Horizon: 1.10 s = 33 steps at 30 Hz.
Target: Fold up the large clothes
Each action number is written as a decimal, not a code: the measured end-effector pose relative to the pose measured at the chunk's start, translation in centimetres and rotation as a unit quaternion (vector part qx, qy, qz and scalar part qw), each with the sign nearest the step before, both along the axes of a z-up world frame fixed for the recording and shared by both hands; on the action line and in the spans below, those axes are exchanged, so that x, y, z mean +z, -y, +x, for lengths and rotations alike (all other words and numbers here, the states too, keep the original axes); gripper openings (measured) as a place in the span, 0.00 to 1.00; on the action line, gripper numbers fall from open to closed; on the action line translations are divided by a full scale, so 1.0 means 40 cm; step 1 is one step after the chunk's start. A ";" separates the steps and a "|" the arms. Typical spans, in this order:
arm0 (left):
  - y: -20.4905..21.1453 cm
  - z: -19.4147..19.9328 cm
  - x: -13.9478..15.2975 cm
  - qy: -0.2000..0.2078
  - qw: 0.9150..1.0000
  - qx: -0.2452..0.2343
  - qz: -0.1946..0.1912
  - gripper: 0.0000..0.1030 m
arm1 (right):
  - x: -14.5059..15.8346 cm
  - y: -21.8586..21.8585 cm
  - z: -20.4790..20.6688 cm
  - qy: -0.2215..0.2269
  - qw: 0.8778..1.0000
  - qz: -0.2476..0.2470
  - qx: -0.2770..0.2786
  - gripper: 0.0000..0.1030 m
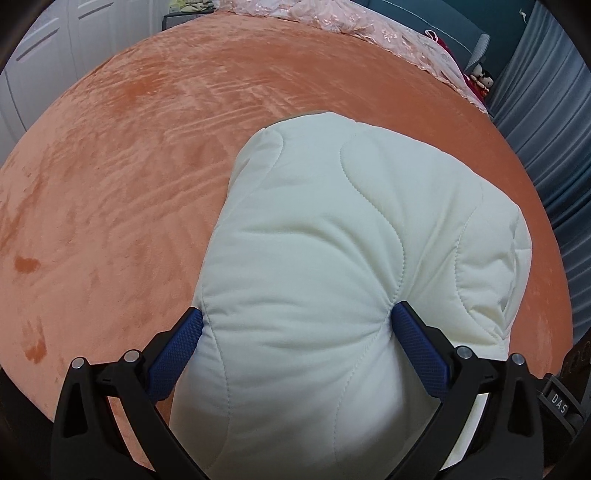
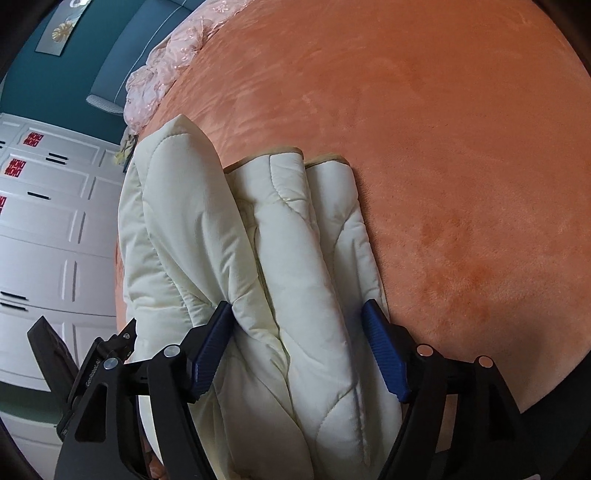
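Observation:
A thick cream quilted garment (image 1: 332, 229), folded into a bulky bundle, lies on an orange plush bedspread (image 1: 129, 166). My left gripper (image 1: 297, 328) is closed on the near end of the bundle, its blue pads (image 1: 417, 343) pressing into the padding on both sides. In the right wrist view the same garment (image 2: 288, 240) shows as several stacked folds with a tan trim edge. My right gripper (image 2: 299, 332) clamps these folds between its blue pads (image 2: 384, 350) near the bed's edge.
The orange bedspread (image 2: 443, 147) stretches wide around the bundle. A pink lace cover (image 1: 369, 26) lies at the bed's far end. White wardrobe doors (image 2: 48, 221) stand beside the bed, and blue curtains (image 1: 546, 129) hang on the right.

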<state>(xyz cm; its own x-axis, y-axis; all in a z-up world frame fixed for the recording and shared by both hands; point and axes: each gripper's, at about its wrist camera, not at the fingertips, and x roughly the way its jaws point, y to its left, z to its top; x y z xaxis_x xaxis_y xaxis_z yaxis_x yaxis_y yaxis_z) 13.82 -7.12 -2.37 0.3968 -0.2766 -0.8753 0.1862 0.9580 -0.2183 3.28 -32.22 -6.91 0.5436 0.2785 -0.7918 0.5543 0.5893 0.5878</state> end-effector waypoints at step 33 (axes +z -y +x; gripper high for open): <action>-0.153 -0.036 -0.008 -0.080 0.988 -0.038 -0.130 0.96 | -0.013 -0.004 -0.084 0.017 0.999 0.041 0.012 0.72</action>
